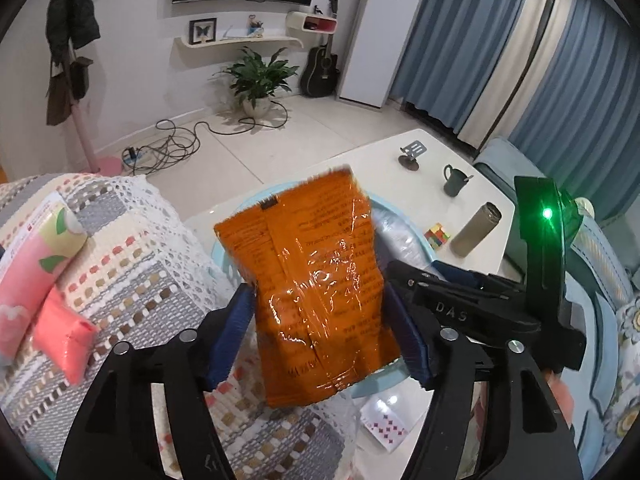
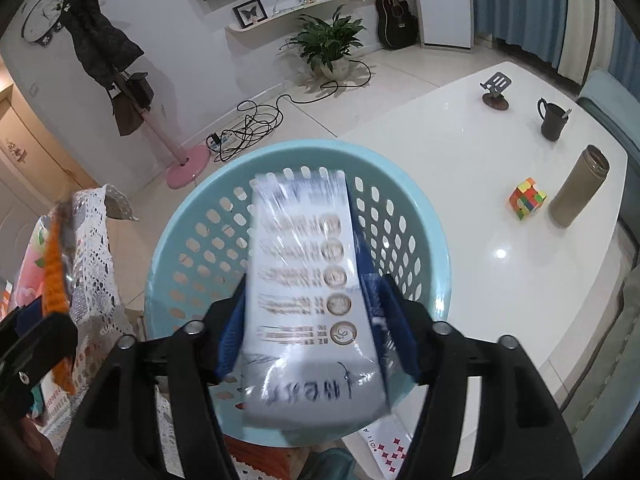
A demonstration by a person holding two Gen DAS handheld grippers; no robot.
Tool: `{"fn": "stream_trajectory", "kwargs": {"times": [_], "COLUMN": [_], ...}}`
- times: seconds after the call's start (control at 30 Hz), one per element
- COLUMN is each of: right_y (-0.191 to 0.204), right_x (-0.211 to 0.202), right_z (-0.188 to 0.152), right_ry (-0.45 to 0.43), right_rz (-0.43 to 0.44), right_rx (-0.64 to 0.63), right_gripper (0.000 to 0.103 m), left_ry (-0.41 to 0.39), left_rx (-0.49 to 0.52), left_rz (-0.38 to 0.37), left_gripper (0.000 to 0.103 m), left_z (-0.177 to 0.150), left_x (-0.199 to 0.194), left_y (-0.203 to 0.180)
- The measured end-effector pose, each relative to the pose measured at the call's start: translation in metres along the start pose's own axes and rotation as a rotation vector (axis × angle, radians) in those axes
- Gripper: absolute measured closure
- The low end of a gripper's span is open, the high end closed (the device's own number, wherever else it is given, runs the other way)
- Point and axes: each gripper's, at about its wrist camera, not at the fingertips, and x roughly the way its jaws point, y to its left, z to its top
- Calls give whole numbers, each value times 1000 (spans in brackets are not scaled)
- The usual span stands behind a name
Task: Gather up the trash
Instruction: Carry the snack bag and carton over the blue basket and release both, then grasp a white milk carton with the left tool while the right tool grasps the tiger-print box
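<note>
The left gripper (image 1: 320,312) has its jaws open around an orange bag (image 1: 316,280). The right gripper (image 2: 316,320) has its jaws open around a white packet (image 2: 308,288), above the blue basket (image 2: 192,184).

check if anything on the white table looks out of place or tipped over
The olive thermos bottle lies on its side beside the colour cube; the dark mug stands upright. Playing cards lie loose near the blue basket.

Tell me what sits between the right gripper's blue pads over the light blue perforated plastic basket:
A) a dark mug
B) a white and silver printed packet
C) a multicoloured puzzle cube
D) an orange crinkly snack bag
B: in the right wrist view the white and silver printed packet lies between the right gripper pads, above the light blue perforated plastic basket.
</note>
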Motion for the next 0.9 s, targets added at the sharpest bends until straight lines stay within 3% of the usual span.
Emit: {"fn": "stream_trajectory", "kwargs": {"times": [0.3,0.43,0.67,0.9], "right_y": [-1,6,25,64], "right_x": [-13,-24,-52,-92], "right_z": [-4,-7,-10,-13], "right_ry": [-6,-14,-48,-121], "right_rz": [17,22,26,49], "right_rx": [7,-6,-42,-126], "right_gripper": [34,34,34,34], "left_ry": [-14,-30,-71,-169], "left_rx": [-26,-30,-45,-80], "left_rz": [-12,-25,-29,-6], "left_gripper": [27,18,18,18], "left_z": [-8,-11,-16,-30], "left_x": [-16,-26,-52,-102], "left_y": [9,8,12,29]}}
